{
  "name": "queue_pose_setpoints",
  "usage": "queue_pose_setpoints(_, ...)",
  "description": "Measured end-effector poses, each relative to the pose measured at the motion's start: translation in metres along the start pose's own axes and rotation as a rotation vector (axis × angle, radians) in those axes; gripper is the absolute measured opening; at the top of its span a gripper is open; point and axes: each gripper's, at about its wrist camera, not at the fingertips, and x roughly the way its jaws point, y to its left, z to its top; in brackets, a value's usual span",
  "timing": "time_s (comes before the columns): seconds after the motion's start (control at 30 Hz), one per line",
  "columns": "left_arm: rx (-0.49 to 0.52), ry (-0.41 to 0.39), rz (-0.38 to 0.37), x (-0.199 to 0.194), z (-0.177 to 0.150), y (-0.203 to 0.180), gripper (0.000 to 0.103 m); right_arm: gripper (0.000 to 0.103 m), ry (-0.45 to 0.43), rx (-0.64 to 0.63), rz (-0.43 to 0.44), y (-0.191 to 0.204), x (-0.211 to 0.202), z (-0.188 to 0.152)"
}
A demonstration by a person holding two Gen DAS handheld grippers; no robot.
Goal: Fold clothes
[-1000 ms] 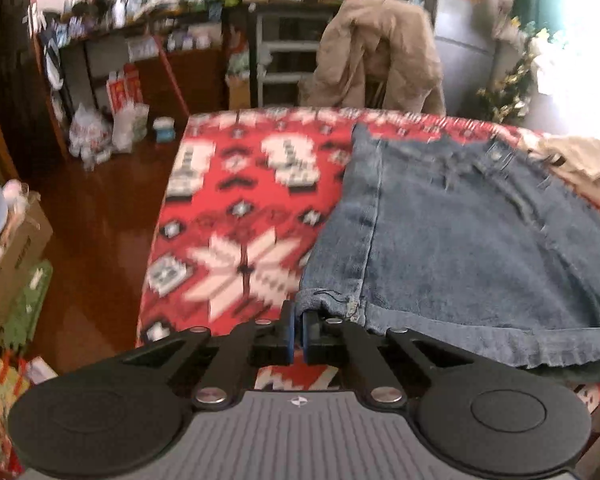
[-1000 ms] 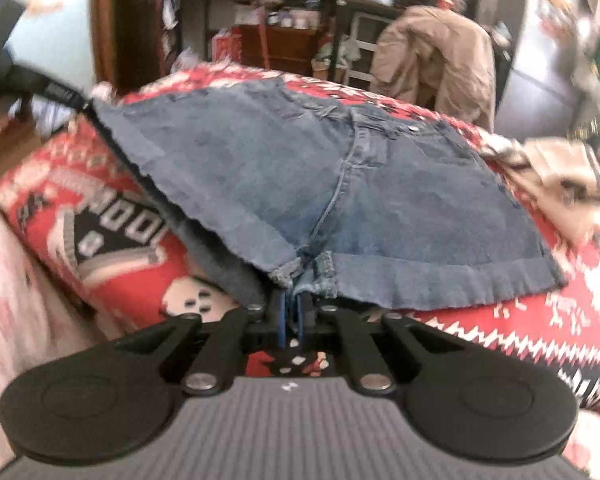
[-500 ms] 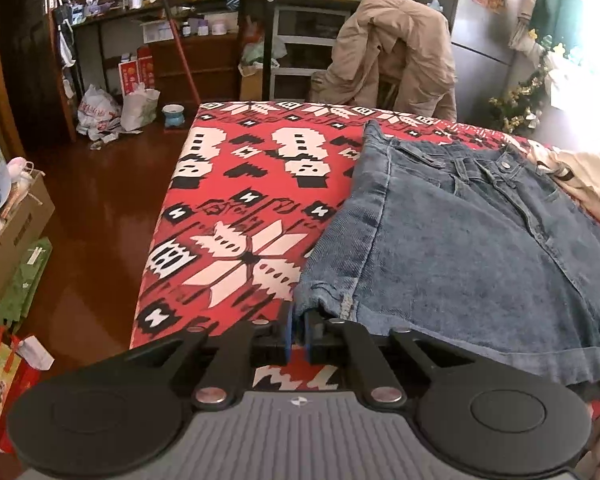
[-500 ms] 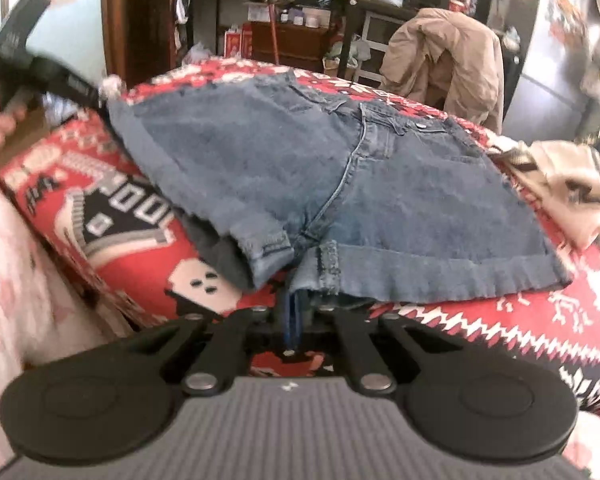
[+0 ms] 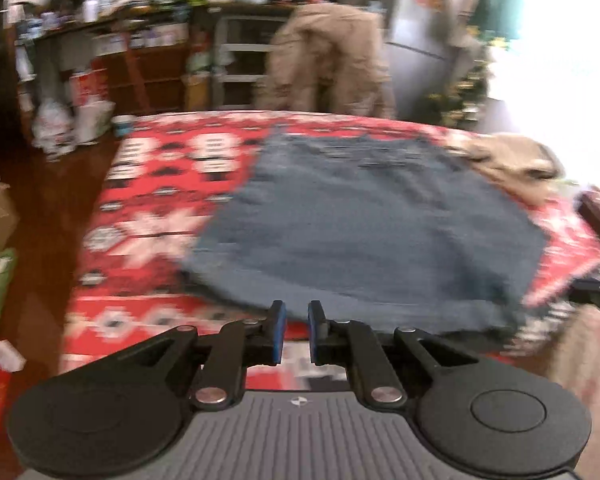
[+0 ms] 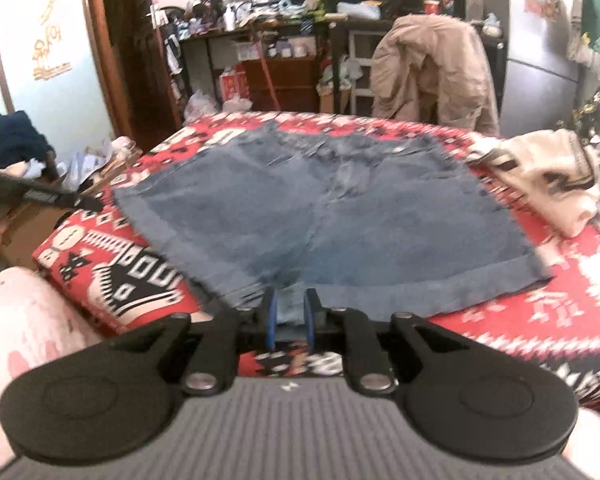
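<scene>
Both hand-held grippers off denim shorts [image 6: 332, 216]: left hand-held gripper [image 5: 297, 330] parted, empty; right hand-held gripper [image 6: 290, 318] opening, hem between pads (unpinched). Next: regrip one side, fold across.

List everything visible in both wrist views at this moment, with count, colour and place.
Denim shorts: one, blue, flat on the blanket.
Blanket: one, red, white and black pattern, under the shorts.
Sweater: one, cream with dark pattern, right of the shorts.
Jacket: one, tan, on a chair behind.
Left gripper: black, blue pads, slightly apart, empty.
Right gripper: black, blue pads, opening, shorts hem between them.
</scene>
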Motion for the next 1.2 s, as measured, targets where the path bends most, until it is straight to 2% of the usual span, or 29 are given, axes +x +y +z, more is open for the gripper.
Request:
queue_pose_setpoints(0.1, 0.028, 0.026, -0.095, 0.009, -0.003, -0.044, 0.01, 0.016, -0.007, 0.0, -0.044, -0.03, -0.005, 0.006)
queue_pose_setpoints(0.13, 0.049, 0.039, -0.119, 0.015, -0.005, -0.06, 0.014, 0.016, -0.007, 0.009, -0.054, -0.04, -0.007, 0.007)
queue_pose_setpoints(0.23, 0.107, 0.075, -0.154, 0.033, -0.013, -0.099, 0.018, 0.016, -0.019, 0.04, -0.07, -0.071, -0.014, 0.01)
queue_pose_setpoints(0.3, 0.132, 0.097, -0.157, 0.045, -0.019, -0.119, 0.021, 0.016, -0.028, 0.052, -0.079, -0.086, -0.017, 0.01)
queue_pose_setpoints(0.43, 0.18, 0.098, -0.119, 0.058, -0.024, -0.146, 0.042, 0.021, -0.044, 0.071, -0.086, -0.108, -0.023, 0.008)
queue_pose_setpoints(0.6, 0.19, 0.096, -0.051, 0.069, -0.025, -0.159, 0.046, 0.021, -0.042, 0.092, -0.087, -0.126, -0.022, 0.0)
queue_pose_setpoints(0.8, 0.147, 0.094, 0.027, 0.076, -0.028, -0.165, 0.044, 0.021, -0.047, 0.119, -0.107, -0.142, -0.019, -0.006)
queue_pose_setpoints(0.87, 0.146, 0.075, 0.05, 0.078, -0.028, -0.168, 0.039, 0.022, -0.049, 0.123, -0.127, -0.151, -0.017, -0.006)
queue_pose_setpoints(0.93, 0.158, 0.052, 0.072, 0.079, -0.03, -0.173, 0.026, 0.022, -0.047, 0.127, -0.159, -0.163, -0.013, -0.005)
queue_pose_setpoints(1.03, 0.144, 0.018, 0.092, 0.079, -0.03, -0.175, 0.016, 0.022, -0.004, 0.104, -0.216, -0.187, 0.001, -0.004)
queue_pose_setpoints(1.2, 0.096, 0.01, 0.093, 0.082, -0.022, -0.174, 0.015, 0.022, 0.077, 0.013, -0.253, -0.213, 0.03, -0.005)
